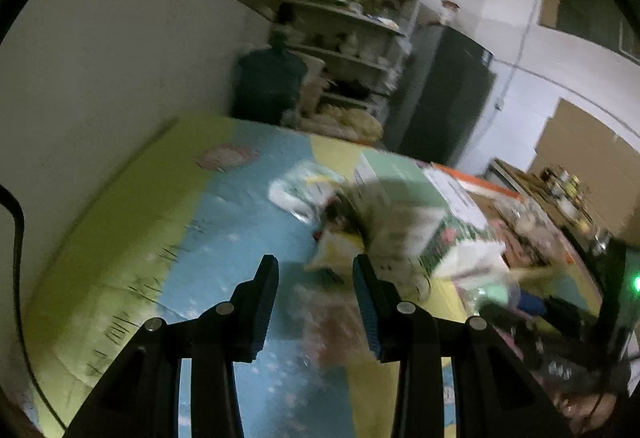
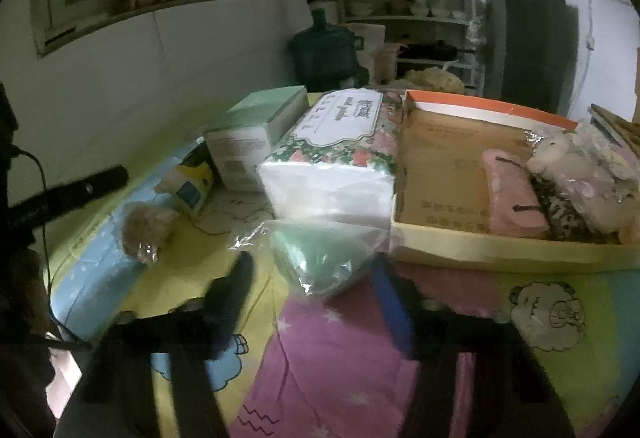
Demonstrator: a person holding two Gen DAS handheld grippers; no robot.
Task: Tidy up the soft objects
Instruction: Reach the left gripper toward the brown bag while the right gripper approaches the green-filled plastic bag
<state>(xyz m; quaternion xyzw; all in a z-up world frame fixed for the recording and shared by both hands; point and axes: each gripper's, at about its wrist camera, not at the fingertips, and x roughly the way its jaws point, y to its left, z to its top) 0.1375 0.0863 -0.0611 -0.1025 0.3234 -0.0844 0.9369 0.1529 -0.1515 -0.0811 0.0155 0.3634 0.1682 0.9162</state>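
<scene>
Soft objects: several, among them a pink cloth (image 2: 514, 194) and a plush toy (image 2: 560, 158), already lie in your cardboard box (image 2: 500, 252). Outstanding on the mat (image 2: 340, 350): green bagged item (image 2: 320, 258), brown bagged item (image 2: 146, 230). Your right gripper (image 2: 312, 294) and left gripper (image 1: 316, 302) both gape wide, empty.

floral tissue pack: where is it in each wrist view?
Left wrist: floral tissue pack sits right of centre, blurred, just beyond the right finger of the open left hand-held gripper.
Right wrist: centre, left of the cardboard box.
Shared landmark: dark water jug.
</scene>
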